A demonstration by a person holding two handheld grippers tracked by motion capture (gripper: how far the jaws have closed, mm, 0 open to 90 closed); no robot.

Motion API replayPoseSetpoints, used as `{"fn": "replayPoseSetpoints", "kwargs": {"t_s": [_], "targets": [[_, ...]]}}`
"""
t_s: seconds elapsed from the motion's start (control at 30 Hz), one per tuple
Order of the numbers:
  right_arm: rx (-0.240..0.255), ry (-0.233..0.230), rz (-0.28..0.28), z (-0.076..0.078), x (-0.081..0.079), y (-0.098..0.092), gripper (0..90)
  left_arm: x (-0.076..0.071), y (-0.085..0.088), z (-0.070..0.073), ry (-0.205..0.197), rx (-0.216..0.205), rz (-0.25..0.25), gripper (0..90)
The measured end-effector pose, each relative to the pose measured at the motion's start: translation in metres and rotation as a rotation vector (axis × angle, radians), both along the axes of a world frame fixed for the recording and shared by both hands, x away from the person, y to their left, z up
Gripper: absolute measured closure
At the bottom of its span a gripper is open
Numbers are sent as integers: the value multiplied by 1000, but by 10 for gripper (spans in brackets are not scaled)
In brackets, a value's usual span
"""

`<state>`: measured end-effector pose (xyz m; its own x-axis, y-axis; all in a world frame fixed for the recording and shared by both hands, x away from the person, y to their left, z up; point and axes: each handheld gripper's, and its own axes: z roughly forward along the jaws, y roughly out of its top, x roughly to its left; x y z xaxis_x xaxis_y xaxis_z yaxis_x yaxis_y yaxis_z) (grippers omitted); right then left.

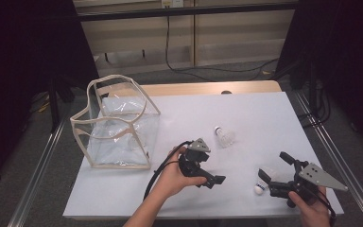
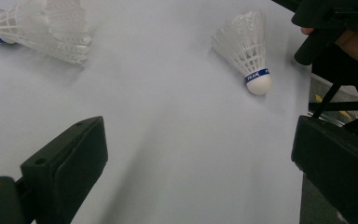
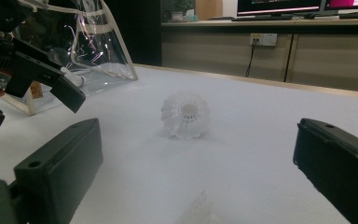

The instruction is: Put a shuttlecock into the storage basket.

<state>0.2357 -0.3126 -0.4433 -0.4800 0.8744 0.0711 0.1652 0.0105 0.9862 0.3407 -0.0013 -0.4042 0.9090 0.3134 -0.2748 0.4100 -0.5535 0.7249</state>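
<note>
While both tongs are held low over the white surface, nothing is gripped by either. The left tongs are seen released in the left gripper view, jaws spread wide over bare surface, and are pointed towards the near shuttlecock, which is lying on its side, its cork towards the surface's front edge. The right tongs are likewise released, jaws set well apart in the right gripper view. The near shuttlecock is found just beside the right tongs' tips in the high view; whether it is touched cannot be told. A second shuttlecock is lying near the middle of the surface, beyond both tongs. A clear bag with pale trim is stood open at the left side of the surface.
</note>
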Motion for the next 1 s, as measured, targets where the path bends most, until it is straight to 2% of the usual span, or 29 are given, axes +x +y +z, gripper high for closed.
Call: {"fn": "replayPoseSetpoints", "kwargs": {"t_s": [0.33, 1.0], "targets": [[1, 1, -1, 0, 0, 0, 10, -2, -5, -4, 0, 18, -5, 36], [1, 1, 1, 0, 0, 0, 10, -8, -21, -13, 10, 23, -24, 35]]}}
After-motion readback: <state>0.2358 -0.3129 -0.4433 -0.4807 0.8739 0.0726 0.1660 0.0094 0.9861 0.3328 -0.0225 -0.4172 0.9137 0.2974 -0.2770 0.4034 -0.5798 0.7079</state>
